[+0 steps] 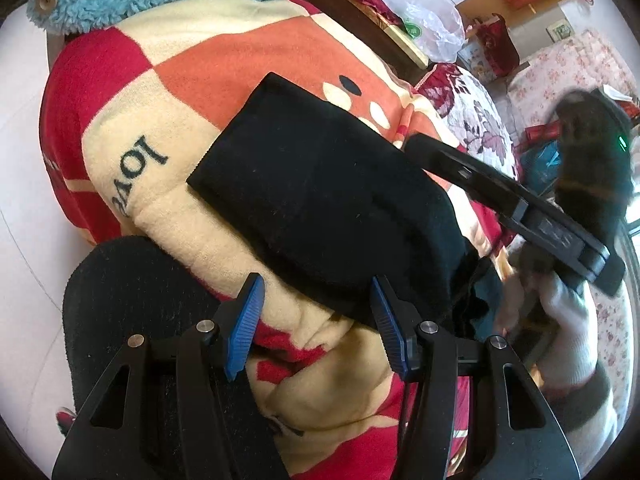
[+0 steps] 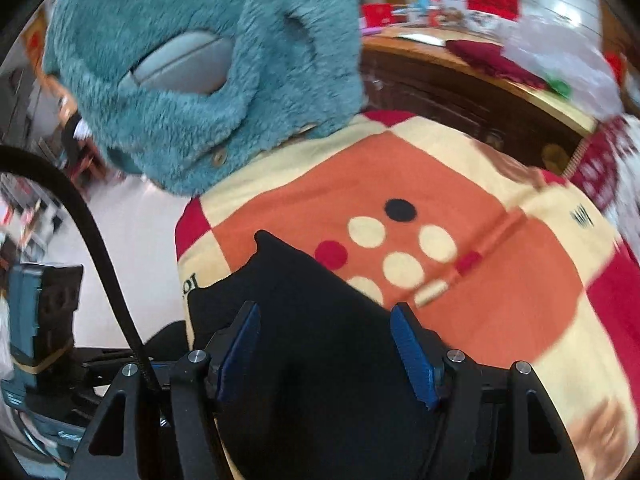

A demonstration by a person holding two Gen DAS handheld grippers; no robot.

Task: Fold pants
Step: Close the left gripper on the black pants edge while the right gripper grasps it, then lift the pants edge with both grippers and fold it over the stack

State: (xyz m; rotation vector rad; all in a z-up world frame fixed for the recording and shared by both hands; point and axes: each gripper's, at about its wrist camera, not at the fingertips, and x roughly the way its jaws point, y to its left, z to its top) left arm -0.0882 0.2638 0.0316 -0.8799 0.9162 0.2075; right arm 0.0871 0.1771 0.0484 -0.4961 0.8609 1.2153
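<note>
**Pants folded on blanket, both grippers apart**

Your black pants (image 1: 320,204) lie folded on the checked blanket (image 1: 224,60). Left gripper (image 1: 316,324) hovers at their near edge, jaws apart, empty. Right gripper (image 2: 326,354) hangs over them, jaws apart. Teal fleece jacket (image 2: 208,60) sits beyond.

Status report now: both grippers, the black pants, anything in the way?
Left gripper open, empty. Right gripper open above the black pants, not gripping. Pants lie folded on the checkered blanket. Teal fleece coat at the blanket's far edge, clear.
</note>
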